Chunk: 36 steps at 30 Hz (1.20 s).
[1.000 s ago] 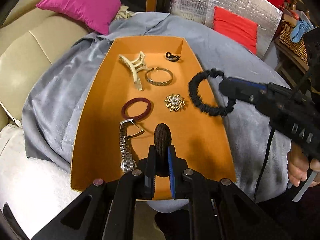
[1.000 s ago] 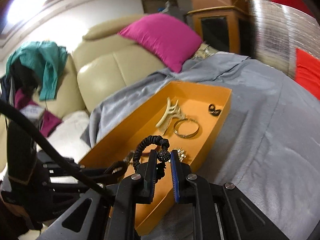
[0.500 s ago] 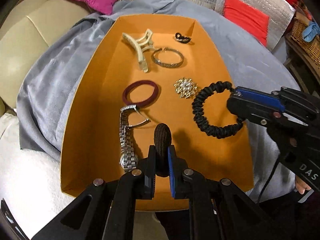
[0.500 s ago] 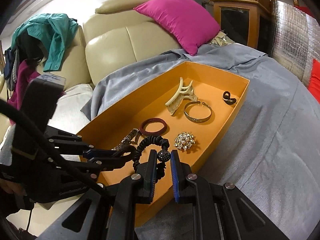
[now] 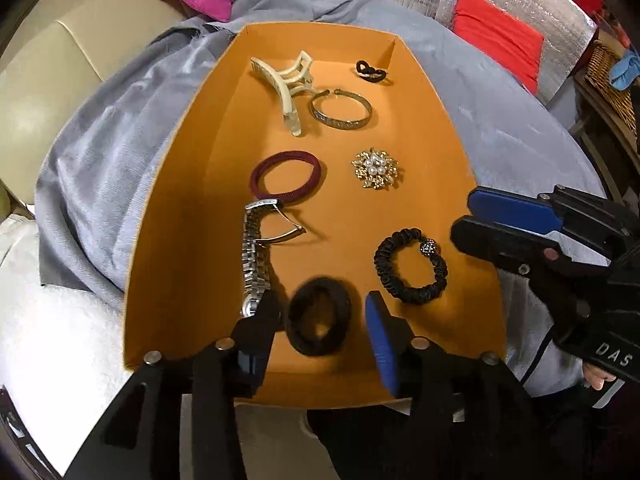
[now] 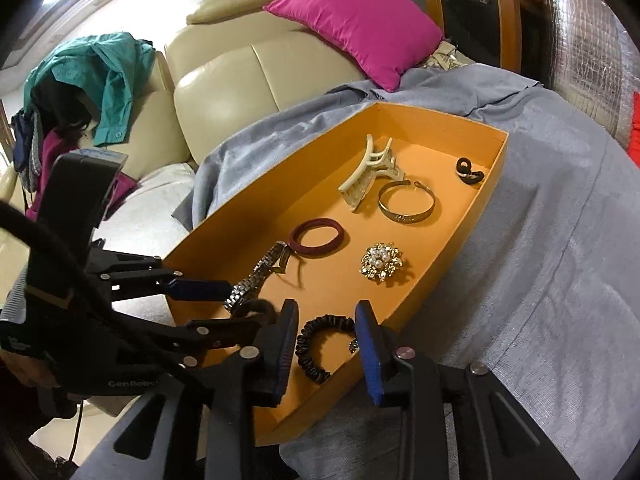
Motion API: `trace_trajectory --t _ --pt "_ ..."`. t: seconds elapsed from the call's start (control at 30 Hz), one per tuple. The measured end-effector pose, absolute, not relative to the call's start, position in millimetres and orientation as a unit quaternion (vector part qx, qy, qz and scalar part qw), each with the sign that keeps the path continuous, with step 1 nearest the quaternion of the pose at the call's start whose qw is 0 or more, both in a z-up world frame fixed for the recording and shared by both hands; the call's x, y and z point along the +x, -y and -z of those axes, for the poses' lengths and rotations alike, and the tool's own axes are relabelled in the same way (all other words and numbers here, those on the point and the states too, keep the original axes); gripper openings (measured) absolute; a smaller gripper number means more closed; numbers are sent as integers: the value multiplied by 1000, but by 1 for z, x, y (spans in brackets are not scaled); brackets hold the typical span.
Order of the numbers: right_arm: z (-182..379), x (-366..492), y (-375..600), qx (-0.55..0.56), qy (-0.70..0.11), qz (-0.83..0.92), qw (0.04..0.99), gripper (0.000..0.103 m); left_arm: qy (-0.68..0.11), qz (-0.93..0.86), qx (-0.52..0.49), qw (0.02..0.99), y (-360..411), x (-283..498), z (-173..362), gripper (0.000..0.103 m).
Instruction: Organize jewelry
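Releasing both hair ties is the step I read here. The dark brown hair tie lies on the orange tray floor at its near end, between the left gripper fingers. Those jaws are opening and the pads stand clear of it.

The black ruffled scrunchie lies flat just right of it, near the right wall. In the right wrist view it sits between the right gripper fingers; those jaws are also opening and no pad presses on it.

Already in the tray:
- silver watch, along the left side;
- maroon hair band and pearl brooch, mid-tray;
- cream claw clip, metal bangle and small black clip, at the far end.

I see no loose jewelry on the grey cloth, so I judge the task nearly complete.

Clearance: both tools crowd the near end. The right wall stands beside the right fingers. Open room lies upward and back.
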State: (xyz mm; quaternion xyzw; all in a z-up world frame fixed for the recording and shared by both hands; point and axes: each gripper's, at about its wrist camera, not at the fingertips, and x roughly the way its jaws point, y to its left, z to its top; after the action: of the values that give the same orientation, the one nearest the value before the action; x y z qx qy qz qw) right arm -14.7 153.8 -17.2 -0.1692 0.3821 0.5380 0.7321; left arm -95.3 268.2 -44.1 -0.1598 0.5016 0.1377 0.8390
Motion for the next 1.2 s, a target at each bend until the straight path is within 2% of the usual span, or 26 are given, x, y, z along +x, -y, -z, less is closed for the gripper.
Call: trace_trajectory --t 0.03,0.1,0.27,0.3,0.37,0.5,0.7,0.77,0.8,1.2 --pt "16 -14 -151 -166 -380 -535 736 33 -496 -141 -159 842 -268 -97 41 50" --pt "12 -11 -145 -157 -375 -529 745 33 -480 -150 -151 851 -266 -102 32 60" --pt "0 -14 -132 -142 -371 -504 767 35 -426 -200 -106 876 -257 -119 0 70" --pt "-3 -17 -131 -138 -372 -495 773 37 -414 -216 -91 880 -253 -124 -8 74" --pt "-11 -24 -129 -134 -375 -474 785 53 -397 -239 -68 884 -249 -133 -21 77" --pt "-36 -45 -123 -118 -383 -444 802 54 -357 -284 -15 890 -237 -154 -54 85" --pt "-89 -92 -109 -129 -349 -400 837 55 -311 -287 -23 906 -232 -191 -93 89" --pt "-104 -108 -102 -128 -335 -383 851 64 -299 -292 -26 908 -230 -203 -102 92" --pt "-111 -116 -98 -125 -330 -371 859 64 -295 -294 -26 909 -229 -208 -105 92" --pt "-129 -145 -87 -108 -312 -310 891 64 -287 -298 -15 910 -211 -220 -118 93"
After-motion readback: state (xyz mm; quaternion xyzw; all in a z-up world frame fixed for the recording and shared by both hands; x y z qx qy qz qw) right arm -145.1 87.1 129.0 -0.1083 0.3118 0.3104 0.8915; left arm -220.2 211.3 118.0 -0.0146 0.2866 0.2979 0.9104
